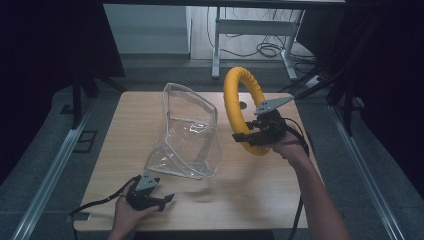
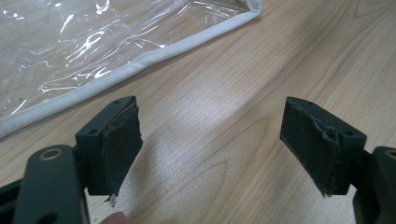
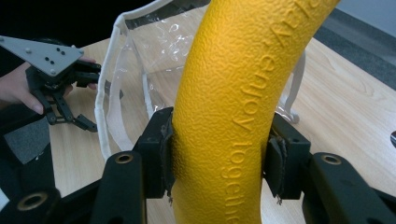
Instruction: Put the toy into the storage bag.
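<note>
A yellow foam ring (image 1: pixel 239 102) stands upright above the table's right half, and my right gripper (image 1: pixel 248 136) is shut on its lower part. In the right gripper view the ring (image 3: pixel 233 93), with raised lettering, is pinched between both jaws. A clear plastic bag (image 1: pixel 187 132) with white trim lies open near the table's middle, left of the ring. My left gripper (image 1: pixel 162 201) rests low at the front left, open and empty, just short of the bag. The left gripper view has the bag's white edge (image 2: pixel 116 77) ahead of the spread fingers (image 2: pixel 119 144).
The wooden table (image 1: pixel 260 195) has bare surface at the front and right. Black cables trail from both grippers. Metal rails run along the floor on both sides. A white desk frame and cables stand beyond the far edge.
</note>
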The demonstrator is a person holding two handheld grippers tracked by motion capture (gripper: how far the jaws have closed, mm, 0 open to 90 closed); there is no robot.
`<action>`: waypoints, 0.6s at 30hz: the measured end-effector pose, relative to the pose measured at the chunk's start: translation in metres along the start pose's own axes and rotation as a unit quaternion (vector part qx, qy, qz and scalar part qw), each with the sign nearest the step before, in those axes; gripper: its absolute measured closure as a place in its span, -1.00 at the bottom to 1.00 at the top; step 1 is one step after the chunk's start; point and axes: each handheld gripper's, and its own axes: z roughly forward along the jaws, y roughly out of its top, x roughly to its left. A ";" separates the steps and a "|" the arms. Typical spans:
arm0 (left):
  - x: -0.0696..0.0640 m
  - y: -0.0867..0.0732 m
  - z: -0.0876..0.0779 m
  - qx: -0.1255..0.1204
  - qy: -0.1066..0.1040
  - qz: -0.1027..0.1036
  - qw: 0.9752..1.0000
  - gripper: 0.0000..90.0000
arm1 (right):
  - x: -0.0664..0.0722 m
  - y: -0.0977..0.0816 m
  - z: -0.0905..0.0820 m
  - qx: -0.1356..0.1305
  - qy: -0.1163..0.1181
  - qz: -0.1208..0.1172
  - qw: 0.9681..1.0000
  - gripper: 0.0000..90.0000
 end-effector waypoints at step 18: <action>0.000 0.000 0.000 0.000 0.000 0.000 1.000 -0.55 | 0.007 0.012 -0.008 -0.032 0.018 -0.007 0.999 0.12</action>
